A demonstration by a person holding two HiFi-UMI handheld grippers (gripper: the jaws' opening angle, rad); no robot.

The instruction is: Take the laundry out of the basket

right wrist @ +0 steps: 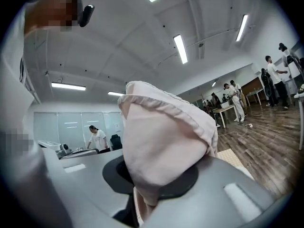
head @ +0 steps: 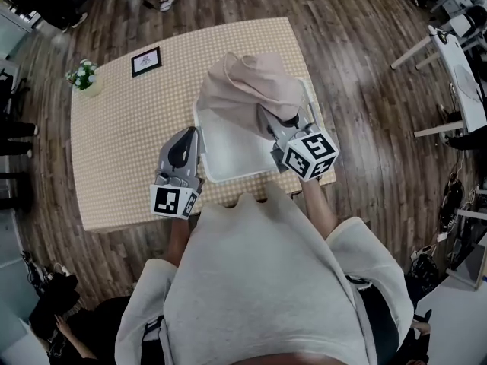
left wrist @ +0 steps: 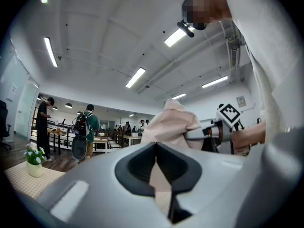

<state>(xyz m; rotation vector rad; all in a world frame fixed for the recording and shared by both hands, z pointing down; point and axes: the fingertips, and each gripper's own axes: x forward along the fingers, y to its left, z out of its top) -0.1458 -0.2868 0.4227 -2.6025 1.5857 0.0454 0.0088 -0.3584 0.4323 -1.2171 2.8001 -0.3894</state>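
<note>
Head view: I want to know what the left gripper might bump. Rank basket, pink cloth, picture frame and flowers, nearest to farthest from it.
From the left gripper:
1. The basket, just beside it on its right.
2. The pink cloth, above the basket's far end.
3. The picture frame, near the table's far edge.
4. The flowers, at the table's far left corner.

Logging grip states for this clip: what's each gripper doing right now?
Left gripper: jaws nearly together; a grip cannot be told.
Right gripper: shut on the pink garment.
</note>
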